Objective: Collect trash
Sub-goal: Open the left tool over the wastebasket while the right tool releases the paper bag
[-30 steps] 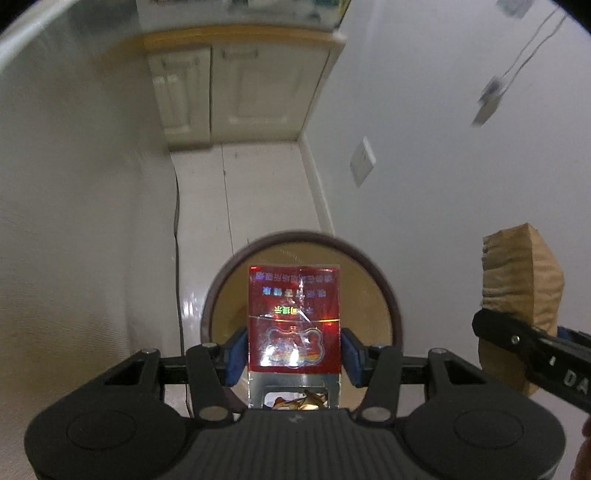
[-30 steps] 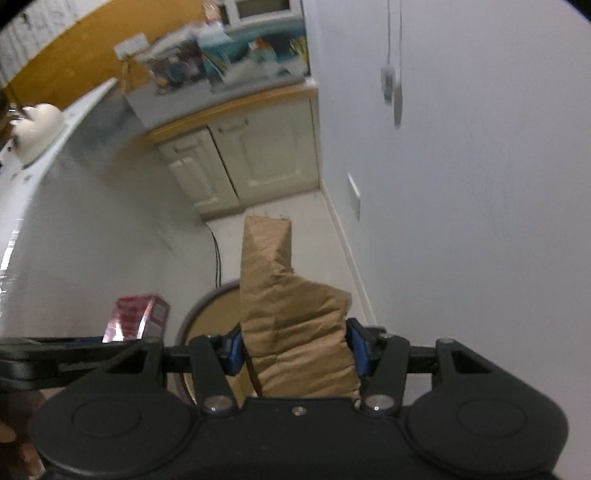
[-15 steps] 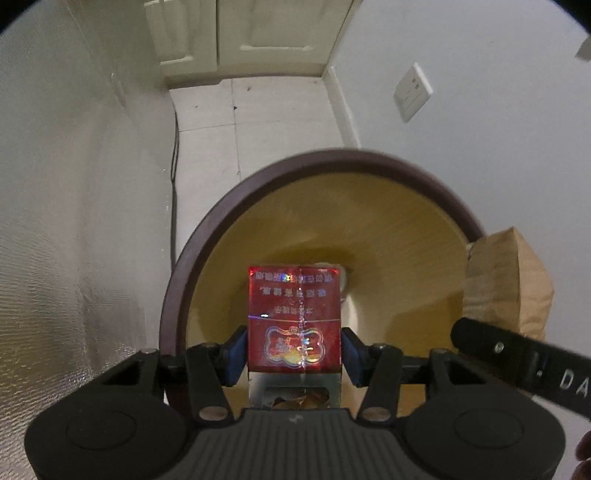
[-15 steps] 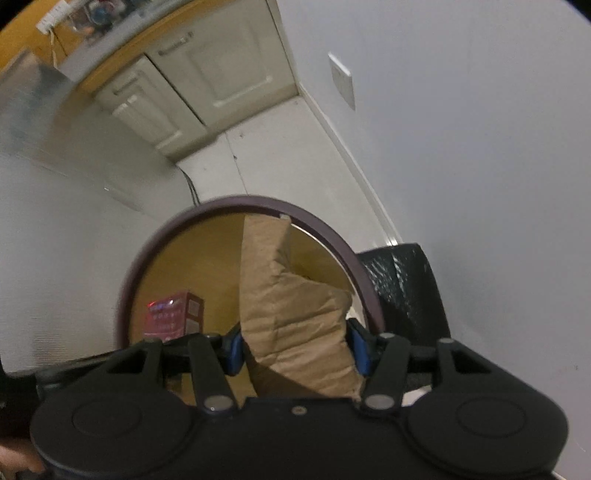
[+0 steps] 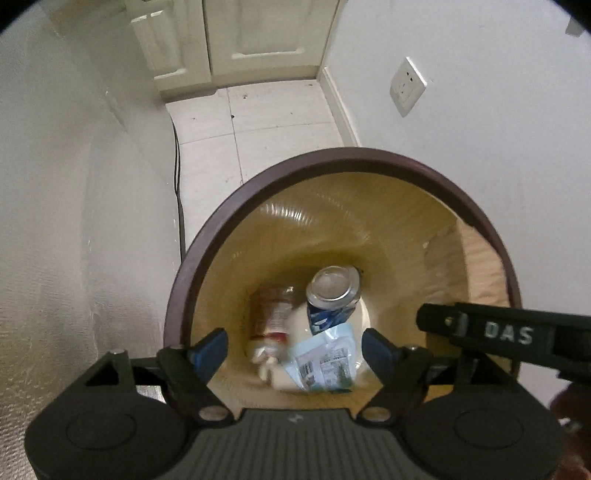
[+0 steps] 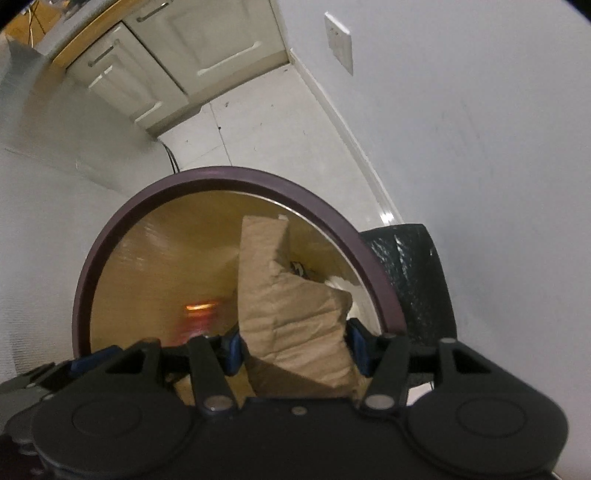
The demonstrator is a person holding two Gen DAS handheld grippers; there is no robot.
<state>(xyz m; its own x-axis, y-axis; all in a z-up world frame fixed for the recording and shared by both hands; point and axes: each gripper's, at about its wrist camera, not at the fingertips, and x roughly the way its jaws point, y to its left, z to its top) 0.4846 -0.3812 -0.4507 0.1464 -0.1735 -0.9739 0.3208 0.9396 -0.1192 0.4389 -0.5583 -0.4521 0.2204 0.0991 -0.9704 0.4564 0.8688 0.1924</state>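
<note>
Item 1, bin: round, dark brown rim, tan inside wall. It fills the lower centre of my left wrist view and the middle of my right wrist view. Its mouth is broad and unblocked on the upper side of both frames.

Item 2, surroundings: pale wall close on the left of the left view; white wall with a socket plate at upper right; tiled floor running up the frame to cream cabinet doors. A dark cable runs along the floor at the left of the bin. In the right view a black plastic bag sits just beside the bin's right rim.

Item 3, left gripper: jaws spread wide with nothing between them, directly over the bin mouth. Framed between the blue pads at the bin bottom: a can seen end-on, a reddish blurred jar or bottle left of it, and a pale blue printed packet below the can.

Item 4, right gripper: jaws clamped on a crumpled brown paper bag, which stands up from the pads over the right part of the bin mouth. In the left view its edge shows inside the right rim, above the black bar marked DAS.

Item 5: an orange-red blur low inside the bin in the right view; I cannot tell what it is.
</note>
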